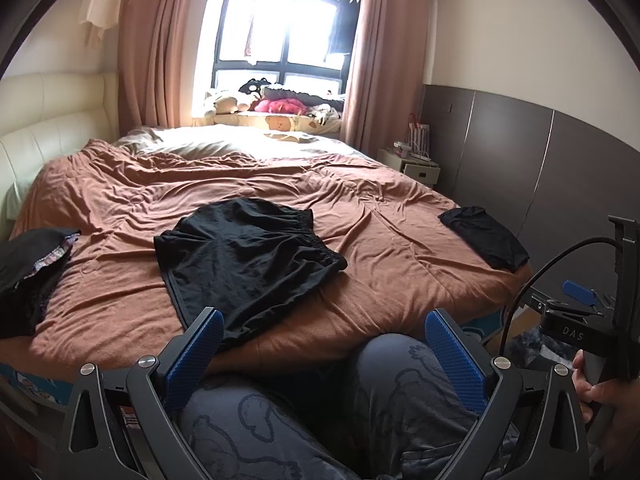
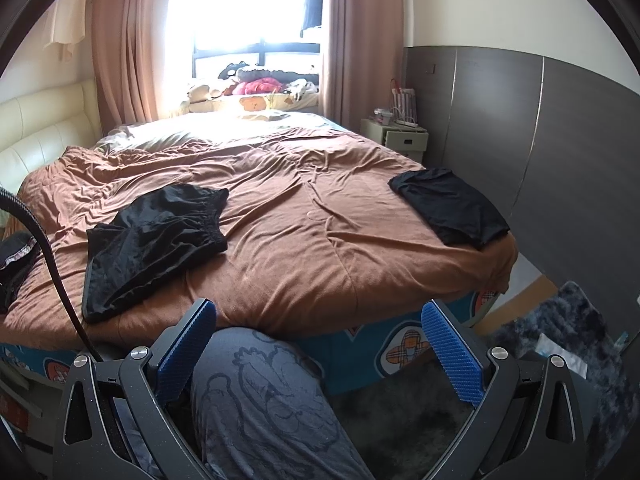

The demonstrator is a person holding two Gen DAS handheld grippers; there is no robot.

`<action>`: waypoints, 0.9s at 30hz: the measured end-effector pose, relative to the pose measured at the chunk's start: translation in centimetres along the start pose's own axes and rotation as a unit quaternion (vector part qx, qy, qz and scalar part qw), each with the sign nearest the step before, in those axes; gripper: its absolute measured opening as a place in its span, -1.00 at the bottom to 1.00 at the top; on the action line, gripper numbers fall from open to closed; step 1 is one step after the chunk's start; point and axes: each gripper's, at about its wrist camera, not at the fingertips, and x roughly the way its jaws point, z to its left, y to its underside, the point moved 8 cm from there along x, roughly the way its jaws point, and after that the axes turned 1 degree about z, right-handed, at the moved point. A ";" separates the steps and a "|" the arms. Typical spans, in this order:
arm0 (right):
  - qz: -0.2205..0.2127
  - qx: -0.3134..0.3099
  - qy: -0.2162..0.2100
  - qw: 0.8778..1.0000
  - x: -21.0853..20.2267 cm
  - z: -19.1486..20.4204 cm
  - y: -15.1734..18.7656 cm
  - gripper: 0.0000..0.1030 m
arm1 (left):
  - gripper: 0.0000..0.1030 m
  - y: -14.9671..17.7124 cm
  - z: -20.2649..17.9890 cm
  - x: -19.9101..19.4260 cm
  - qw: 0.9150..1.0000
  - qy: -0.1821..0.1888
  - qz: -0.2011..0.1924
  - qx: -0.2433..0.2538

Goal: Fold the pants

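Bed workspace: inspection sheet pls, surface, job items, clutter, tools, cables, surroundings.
Surface: bed with wrinkled brown cover.
Job's things: black shorts spread flat near the front edge, untouched.
Clutter: folded black garment at the right corner; dark pile at the left edge.
Grippers: left tool and right tool both open, empty, held over the knees.
Cables: black cable crossing the right view's left side.
Surroundings: window, curtains, nightstand, rug.

The bed (image 1: 380,248) is covered by a brown blanket (image 2: 300,240). Black shorts (image 1: 244,256) are spread near its front edge, a folded black garment (image 1: 486,240) at its right edge, dark clothes (image 1: 28,276) at its left edge.
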 end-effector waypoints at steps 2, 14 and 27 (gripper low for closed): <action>0.000 0.001 0.002 1.000 0.0 -0.1 0.0 1.00 | 0.98 0.0 0.1 0.0 1.000 0.000 0.000 -0.001; 0.001 0.002 0.000 1.000 -0.1 0.1 0.2 1.00 | 0.98 0.2 0.2 0.2 1.000 0.000 0.004 -0.007; 0.004 0.001 -0.010 1.000 0.3 0.3 0.0 1.00 | 0.98 0.4 0.6 0.4 1.000 -0.006 0.006 -0.004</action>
